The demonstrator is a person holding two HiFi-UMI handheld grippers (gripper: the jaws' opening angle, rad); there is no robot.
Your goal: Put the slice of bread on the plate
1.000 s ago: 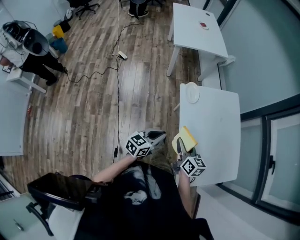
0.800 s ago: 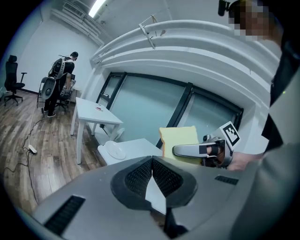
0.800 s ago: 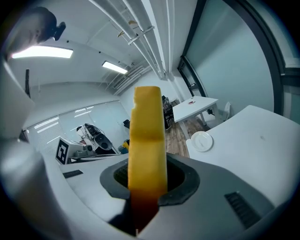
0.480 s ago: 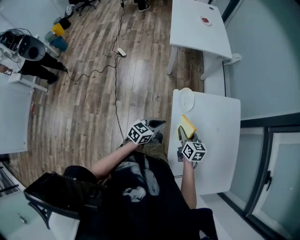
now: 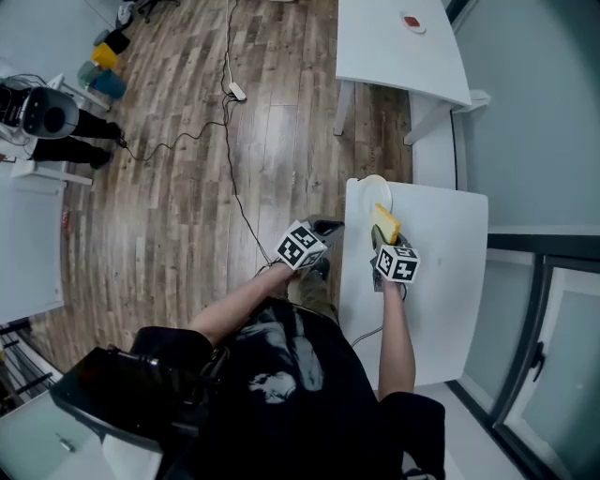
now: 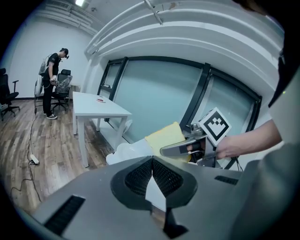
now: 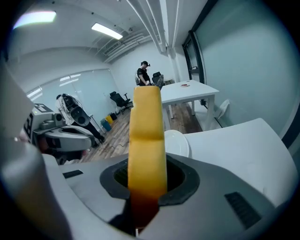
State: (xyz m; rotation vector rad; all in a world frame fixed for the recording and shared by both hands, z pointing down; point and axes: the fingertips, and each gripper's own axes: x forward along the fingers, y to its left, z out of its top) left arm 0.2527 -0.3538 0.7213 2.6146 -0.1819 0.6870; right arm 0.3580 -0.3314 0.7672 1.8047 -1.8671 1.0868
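A yellow slice of bread (image 5: 385, 223) stands on edge between the jaws of my right gripper (image 5: 382, 236), which is shut on it. It hangs over the white table (image 5: 441, 272), just short of the round white plate (image 5: 373, 192) at the table's far left corner. In the right gripper view the bread (image 7: 146, 136) rises upright from the jaws, with the plate (image 7: 178, 143) right behind it. My left gripper (image 5: 326, 228) hovers off the table's left edge, shut and holding nothing. From the left gripper view (image 6: 152, 165) I see the bread (image 6: 165, 136) and the plate (image 6: 129, 152).
A second white table (image 5: 398, 47) with a small red thing (image 5: 410, 22) stands farther off. Cables (image 5: 234, 150) run over the wooden floor to the left. A window wall (image 5: 544, 309) borders the table's right side. A person (image 7: 143, 74) stands far back in the room.
Both grippers have travelled forward along the table toward the plate and sunk lower. The bread, still clamped in the right gripper, now sits close beside the plate.
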